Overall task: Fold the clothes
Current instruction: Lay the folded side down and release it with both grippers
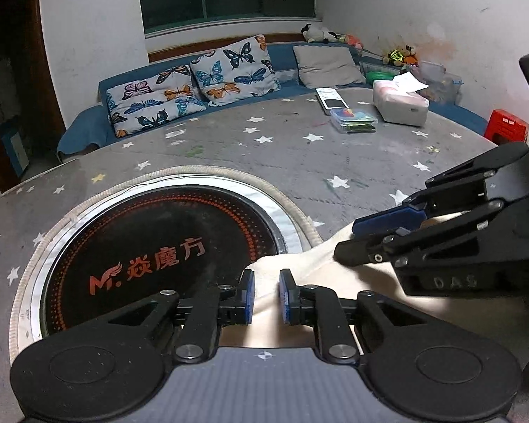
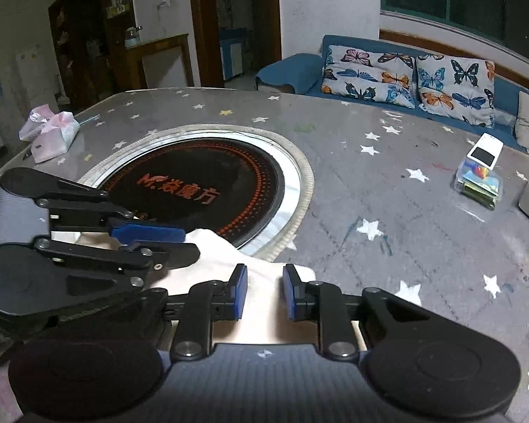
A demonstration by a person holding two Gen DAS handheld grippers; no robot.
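Cream cloth (image 1: 321,275) lies at the counter's (image 1: 299,162) near edge. Each hand-held gripper, left (image 1: 266,296) and right (image 2: 264,292), is narrow, pinching it. Pull evenly so the fold stays flat.

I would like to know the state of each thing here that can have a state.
left gripper: jaws narrow, cream cloth between the pads
right gripper: jaws narrow, same cloth between the pads
cream cloth: bunched, lying partly over the cooktop edge
cooktop: bare, not glowing
tissue box: a tissue sticks out
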